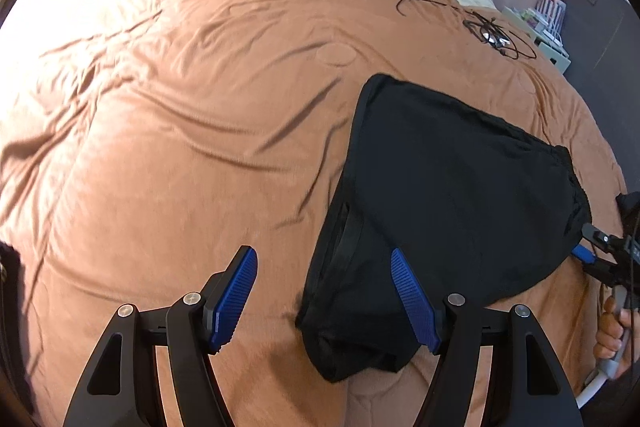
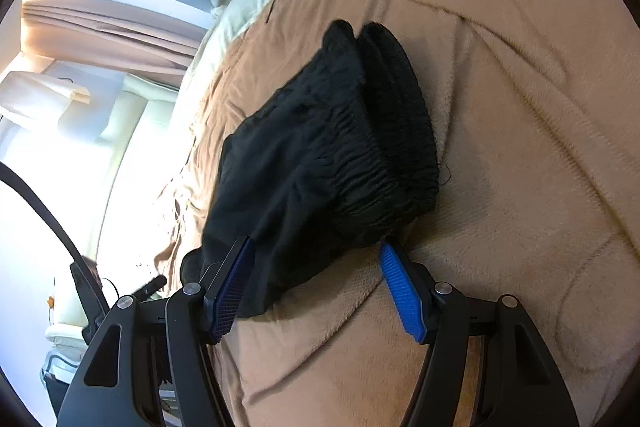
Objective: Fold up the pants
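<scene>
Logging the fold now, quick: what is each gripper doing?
Left gripper: open, holding nothing.
Right gripper: open around the black pants edge, not clamped.

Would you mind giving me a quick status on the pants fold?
Left gripper open, right gripper open, both at the near edge. Black pants lie folded on the brown blanket. Cable tangle far off, not obstructing.

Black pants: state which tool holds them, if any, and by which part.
Neither. Both the left tool and the right tool are open around edges of the black pants, clamping nothing.
</scene>
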`<action>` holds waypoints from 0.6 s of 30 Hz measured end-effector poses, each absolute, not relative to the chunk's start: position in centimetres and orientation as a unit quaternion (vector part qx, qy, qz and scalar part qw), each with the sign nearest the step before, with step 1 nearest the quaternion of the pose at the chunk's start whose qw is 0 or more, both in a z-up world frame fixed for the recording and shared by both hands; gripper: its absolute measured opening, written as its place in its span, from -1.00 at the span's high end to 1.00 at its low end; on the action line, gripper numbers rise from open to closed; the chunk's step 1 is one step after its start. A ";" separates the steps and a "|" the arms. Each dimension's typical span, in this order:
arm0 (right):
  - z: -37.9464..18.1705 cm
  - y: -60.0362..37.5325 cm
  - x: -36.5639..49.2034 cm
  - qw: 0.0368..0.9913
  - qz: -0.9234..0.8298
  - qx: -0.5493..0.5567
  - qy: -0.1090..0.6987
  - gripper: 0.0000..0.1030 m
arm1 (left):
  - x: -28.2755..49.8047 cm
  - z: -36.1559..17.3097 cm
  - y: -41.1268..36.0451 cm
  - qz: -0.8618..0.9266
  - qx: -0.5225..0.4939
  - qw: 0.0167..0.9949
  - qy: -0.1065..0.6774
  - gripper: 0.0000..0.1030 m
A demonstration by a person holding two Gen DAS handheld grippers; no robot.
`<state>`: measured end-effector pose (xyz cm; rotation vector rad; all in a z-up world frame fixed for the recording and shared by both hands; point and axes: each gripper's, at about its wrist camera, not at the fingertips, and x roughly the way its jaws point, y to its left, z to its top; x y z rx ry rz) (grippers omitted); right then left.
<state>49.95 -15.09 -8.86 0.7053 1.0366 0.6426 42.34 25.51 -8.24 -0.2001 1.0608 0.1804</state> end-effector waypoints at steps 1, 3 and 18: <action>-8.8 -15.1 50.1 0.763 0.296 0.325 0.474 -0.23 | 42.1 -8.5 25.6 0.086 -0.099 0.852 0.506 -0.38; -8.6 -15.1 50.2 0.768 0.293 0.326 0.466 -0.23 | 41.4 -9.1 25.9 0.086 -0.112 0.848 0.511 -0.38; -9.5 -15.0 48.9 0.771 0.271 0.355 0.455 0.09 | 36.5 -13.5 26.3 0.055 -0.227 0.815 0.530 -0.01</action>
